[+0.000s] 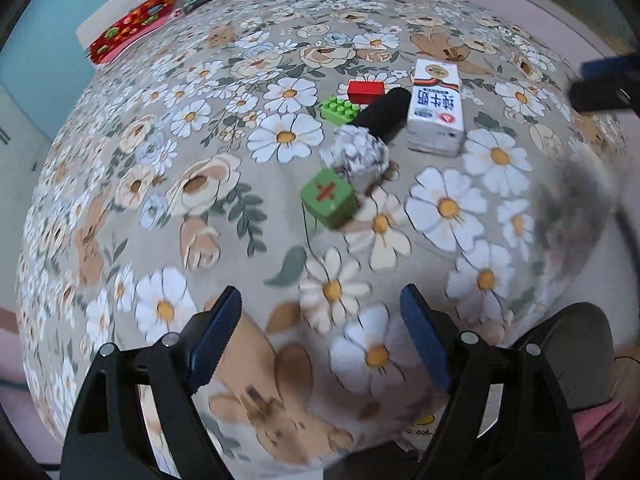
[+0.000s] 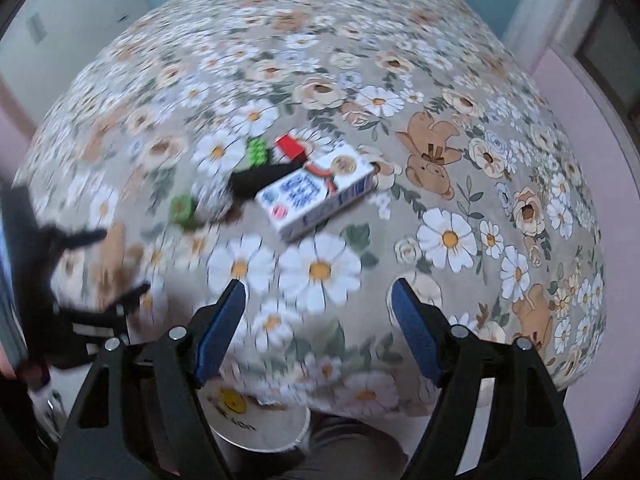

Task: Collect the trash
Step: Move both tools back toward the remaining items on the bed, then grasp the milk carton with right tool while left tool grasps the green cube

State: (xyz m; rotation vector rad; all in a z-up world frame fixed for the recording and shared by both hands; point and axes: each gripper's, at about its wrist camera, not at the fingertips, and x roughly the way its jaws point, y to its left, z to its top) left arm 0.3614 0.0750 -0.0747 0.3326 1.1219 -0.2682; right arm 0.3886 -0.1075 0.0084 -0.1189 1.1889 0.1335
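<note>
A white milk carton (image 1: 436, 108) lies on the flowered bedspread; it also shows in the right wrist view (image 2: 316, 192). A crumpled paper ball (image 1: 358, 150) lies beside a black cylinder (image 1: 384, 114) and a green cube with a red cross (image 1: 328, 198). In the right wrist view the ball (image 2: 212, 200) is blurred. My left gripper (image 1: 320, 320) is open and empty, short of the cube. My right gripper (image 2: 318, 312) is open and empty, short of the carton.
A green brick (image 1: 340, 110) and a red brick (image 1: 366, 91) lie behind the cylinder. A white bin with a yellow smiley (image 2: 256, 416) stands below the bed edge. A red pillow (image 1: 132, 26) lies at the far end. The left gripper (image 2: 60, 280) shows at the right view's left edge.
</note>
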